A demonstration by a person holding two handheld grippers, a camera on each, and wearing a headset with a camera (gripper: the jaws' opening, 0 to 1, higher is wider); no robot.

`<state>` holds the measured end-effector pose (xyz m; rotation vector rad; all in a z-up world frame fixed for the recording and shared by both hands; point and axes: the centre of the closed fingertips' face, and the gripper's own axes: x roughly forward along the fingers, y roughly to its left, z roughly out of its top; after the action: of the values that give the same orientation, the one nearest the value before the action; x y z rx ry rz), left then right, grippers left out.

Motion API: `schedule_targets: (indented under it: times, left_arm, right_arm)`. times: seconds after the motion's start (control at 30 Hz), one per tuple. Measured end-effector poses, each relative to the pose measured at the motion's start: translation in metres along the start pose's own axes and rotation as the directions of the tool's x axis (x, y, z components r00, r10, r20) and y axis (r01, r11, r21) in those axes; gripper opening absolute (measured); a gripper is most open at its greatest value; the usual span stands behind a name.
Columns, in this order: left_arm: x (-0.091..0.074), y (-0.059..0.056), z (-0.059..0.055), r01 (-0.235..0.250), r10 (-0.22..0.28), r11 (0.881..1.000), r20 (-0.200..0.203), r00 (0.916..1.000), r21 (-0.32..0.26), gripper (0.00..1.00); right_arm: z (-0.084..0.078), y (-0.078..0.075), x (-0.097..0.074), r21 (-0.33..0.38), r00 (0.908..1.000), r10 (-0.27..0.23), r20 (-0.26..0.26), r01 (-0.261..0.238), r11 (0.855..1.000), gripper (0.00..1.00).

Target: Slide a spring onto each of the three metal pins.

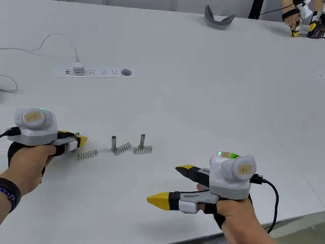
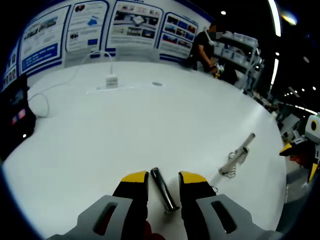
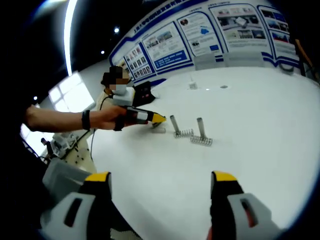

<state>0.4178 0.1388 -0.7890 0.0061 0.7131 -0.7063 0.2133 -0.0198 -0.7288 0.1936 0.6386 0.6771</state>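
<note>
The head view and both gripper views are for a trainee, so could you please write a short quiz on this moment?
1. Fill in: ___ springs lie flat on the table.
2. Multiple choice: what is between the jaws of the left gripper? A, a spring; B, a metal pin; C, a plug.
3. True or false: the two upright pins already carry springs.

Key: 1, three. 2, B. 3, false: the springs lie beside those pins.
</note>
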Motion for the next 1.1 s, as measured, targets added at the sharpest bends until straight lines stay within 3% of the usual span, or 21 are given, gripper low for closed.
schedule_targets:
  times: [0.23,0.4,0.5,0.53,0.6,0.8,0.83,0.87,0.97,1.1]
  left_arm:
    - [0.004,0.001,0.002,-0.026,0.026,0.999,0.008,0.9996,0.043,0.17]
    - [0.008,0.000,0.002,-0.026,0.026,0.994,-0.002,0.9996,0.105,0.13]
    - [0.009,-0.004,0.000,-0.004,0.008,0.985,-0.023,0.9997,0.170,0.09]
    - [0.009,-0.008,-0.002,0.021,-0.013,0.980,-0.040,0.9991,0.198,0.09]
    - [0.008,-0.008,-0.002,0.022,-0.011,0.968,-0.047,0.9989,0.251,0.09]
    - [0.008,-0.008,-0.003,0.025,-0.009,0.957,-0.058,0.9983,0.288,0.09]
    - [0.009,-0.009,-0.003,0.030,-0.010,0.950,-0.064,0.9979,0.310,0.09]
    - [0.008,-0.008,-0.003,0.028,-0.003,0.932,-0.071,0.9975,0.361,0.09]
    - [0.009,-0.010,-0.003,0.023,0.011,0.916,-0.080,0.9967,0.401,0.09]
    - [0.010,-0.011,-0.003,0.030,0.004,0.922,-0.087,0.9962,0.387,0.09]
  right_arm:
    - [-0.001,-0.002,-0.001,-0.007,0.9999,0.008,-0.012,-0.008,1.000,0.82]
    - [-0.002,-0.002,-0.001,-0.008,0.9998,0.008,-0.016,-0.009,1.000,0.82]
    - [-0.003,-0.001,0.001,-0.005,0.9998,0.009,-0.017,-0.009,1.000,0.82]
    - [-0.003,0.000,0.001,-0.004,0.9998,0.010,-0.017,-0.010,1.000,0.82]
    - [-0.003,0.001,0.001,-0.001,0.9998,0.011,-0.016,-0.011,1.000,0.82]
    - [-0.005,0.002,0.001,0.001,0.9997,0.009,-0.024,-0.009,1.000,0.82]
    - [-0.006,0.001,0.001,0.002,0.9997,0.008,-0.025,-0.008,1.000,0.82]
    - [-0.006,0.001,0.001,0.001,0.9996,0.007,-0.026,-0.007,1.000,0.82]
    - [-0.006,0.001,0.000,0.000,0.9996,0.003,-0.028,-0.003,1.000,0.83]
    - [-0.005,0.002,-0.001,-0.002,0.9996,0.005,-0.029,-0.005,1.000,0.83]
